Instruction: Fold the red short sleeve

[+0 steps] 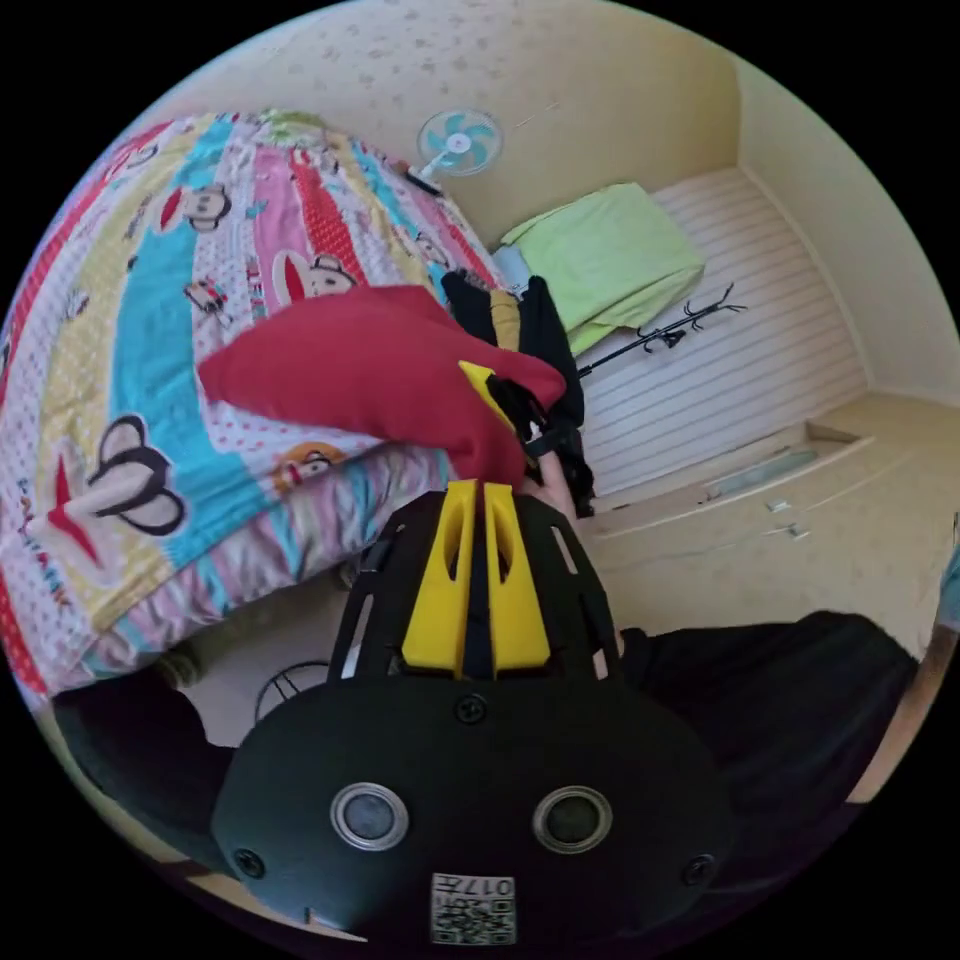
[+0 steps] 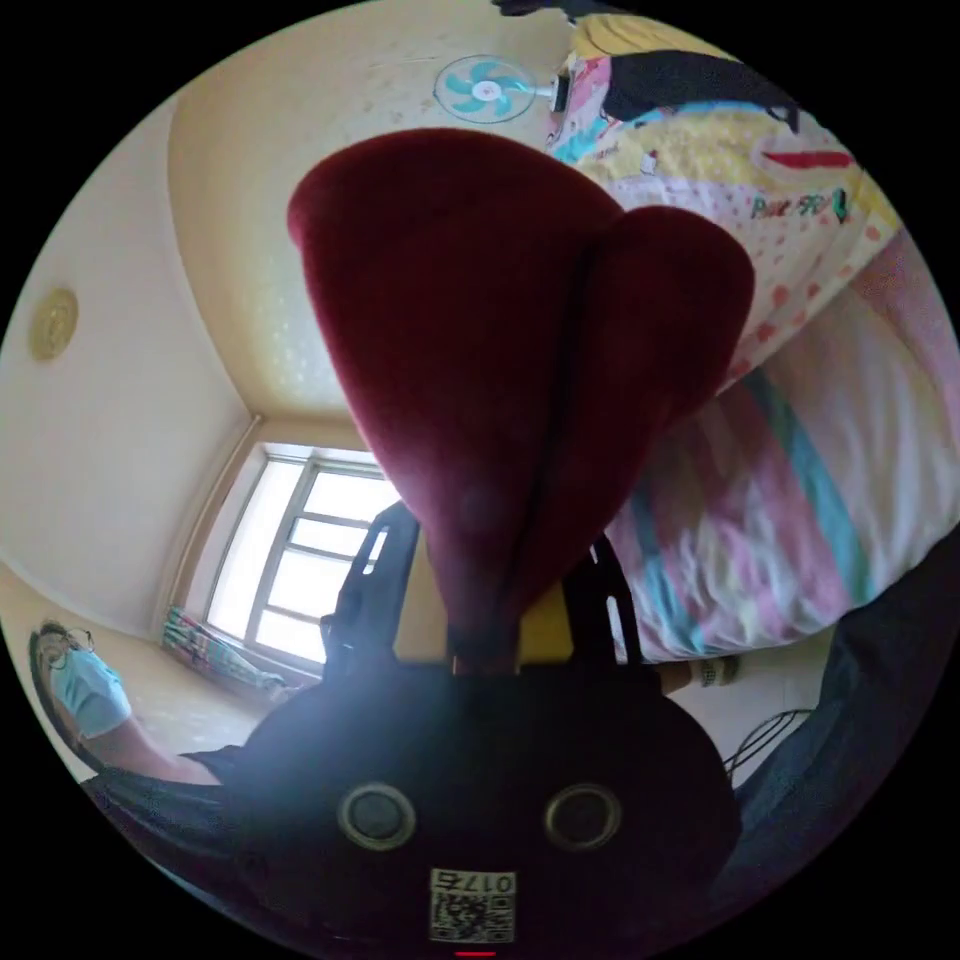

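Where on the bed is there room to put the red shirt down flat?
The striped bedspread is bare beyond the red shirt, out toward the wall with the fan. It is crowded where the left gripper and right gripper pinch the shirt, next to the dark clothes.

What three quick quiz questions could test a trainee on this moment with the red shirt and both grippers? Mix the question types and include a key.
1. True or false: the left gripper has its yellow jaws closed on the red short sleeve.
2. In the left gripper view, the red short sleeve hangs over which thing? A) the patterned bedspread B) a wooden table C) a chair
3. Fill in: in the right gripper view, the red cloth rises from the right gripper and hides the ____ of its jaws.

Key: 1 true; 2 A; 3 tips
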Demonstrator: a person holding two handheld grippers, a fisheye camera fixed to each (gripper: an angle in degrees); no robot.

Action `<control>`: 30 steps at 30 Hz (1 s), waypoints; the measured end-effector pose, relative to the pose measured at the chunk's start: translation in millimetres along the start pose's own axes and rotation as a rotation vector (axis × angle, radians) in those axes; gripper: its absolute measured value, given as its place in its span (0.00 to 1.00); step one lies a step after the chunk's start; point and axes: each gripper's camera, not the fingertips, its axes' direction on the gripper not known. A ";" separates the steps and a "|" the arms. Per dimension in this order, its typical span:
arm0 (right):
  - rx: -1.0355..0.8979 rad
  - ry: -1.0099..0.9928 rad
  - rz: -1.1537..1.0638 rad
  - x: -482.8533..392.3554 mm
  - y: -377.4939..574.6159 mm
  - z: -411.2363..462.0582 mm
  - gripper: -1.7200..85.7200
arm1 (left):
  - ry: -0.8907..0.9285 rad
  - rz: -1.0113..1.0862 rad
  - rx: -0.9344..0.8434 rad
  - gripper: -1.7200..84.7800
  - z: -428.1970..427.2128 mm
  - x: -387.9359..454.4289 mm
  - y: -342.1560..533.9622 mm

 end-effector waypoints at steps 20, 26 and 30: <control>-0.052 0.086 0.155 2.0 77.7 -99.6 0.12 | -0.607 -0.034 -0.315 0.13 48.1 -141.6 12.1; -0.005 -0.164 -0.013 -56.4 13.0 -103.3 0.12 | -0.559 -0.079 -0.518 0.02 65.6 -145.5 23.9; -0.044 -0.165 -0.203 -111.6 -44.7 -86.9 0.12 | -0.535 -0.131 -0.486 0.01 55.1 -148.7 50.1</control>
